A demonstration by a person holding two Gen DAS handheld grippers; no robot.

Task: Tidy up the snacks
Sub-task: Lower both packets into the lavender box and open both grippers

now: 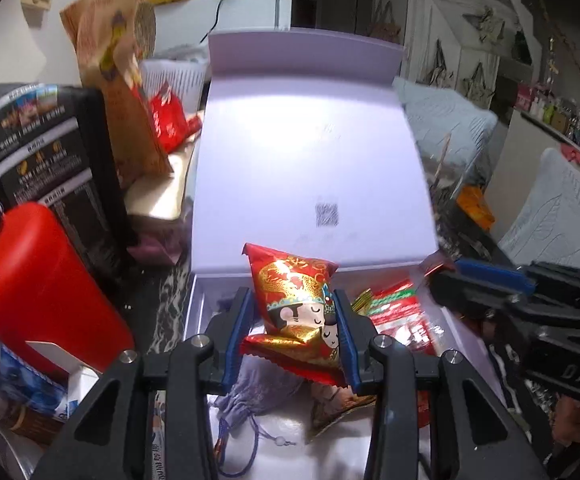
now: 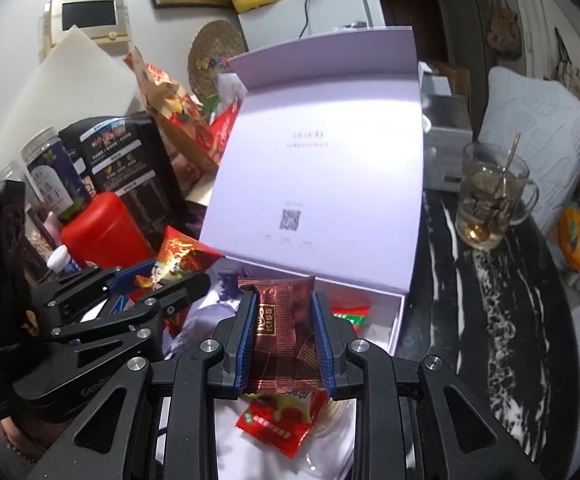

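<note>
Two snacks are in the air at once, one per gripper, both over the open lilac box (image 2: 400,312)! The left gripper (image 1: 294,320) has its blue pads squeezed on a red-and-gold packet (image 1: 294,300) printed with cartoon faces, pinched at the sides so the puffy bag stands up between the pads. The right gripper (image 2: 283,340) is clamped on a brown wafer packet (image 2: 283,320), held lengthwise, its crimped end poking out ahead of the fingertips.

Why the box? Its lid (image 2: 322,152) stands propped up at the back, and red-and-green sweets (image 1: 400,312) already lie inside, so I'd say this is the collecting spot. A grey drawstring pouch (image 1: 255,388) lies below the left gripper too.

Both tools tilt forward and downward, side by side, noses aimed at the box floor. Looks like a double drop coming. Off to the left, a red canister (image 2: 105,228) and a black carton (image 1: 45,148) crowd the table (image 2: 502,300).
</note>
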